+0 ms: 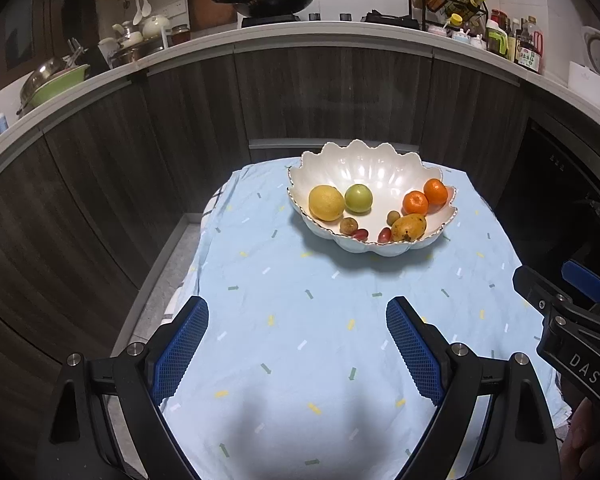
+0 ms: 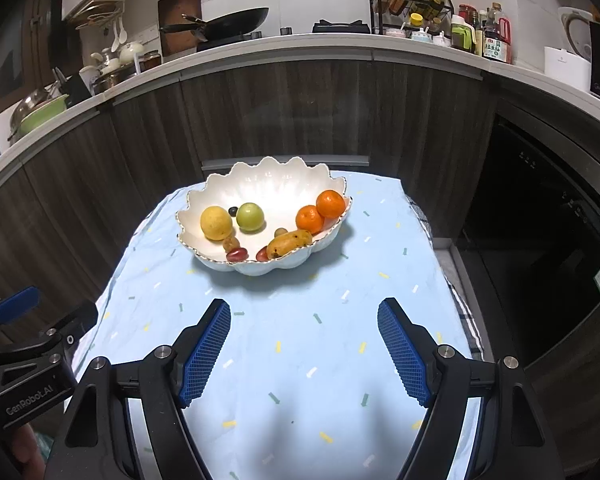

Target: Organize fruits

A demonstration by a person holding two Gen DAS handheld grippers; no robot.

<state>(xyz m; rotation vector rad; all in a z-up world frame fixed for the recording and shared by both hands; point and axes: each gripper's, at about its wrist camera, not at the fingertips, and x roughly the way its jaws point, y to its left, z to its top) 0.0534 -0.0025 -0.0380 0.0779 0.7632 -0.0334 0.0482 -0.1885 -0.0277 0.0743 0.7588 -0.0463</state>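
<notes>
Beyond both grippers' empty, spread jaws, fruits (image 1: 358, 198) fill the bowl (image 2: 284, 188).

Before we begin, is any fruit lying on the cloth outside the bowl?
No, every fruit, like the mango, sits inside the white bowl.

My left black gripper with blue mesh-textured pads (image 1: 297, 344) hangs with its jaws spread wide, nothing between them. My right black gripper with the same blue pads (image 2: 304, 350) hangs the same way, jaws wide apart and holding nothing. The two sit side by side at about the same level, both pointing forward. At the lower edge of each wrist view, part of my hand (image 1: 584, 432) shows behind the other gripper's body.
</notes>
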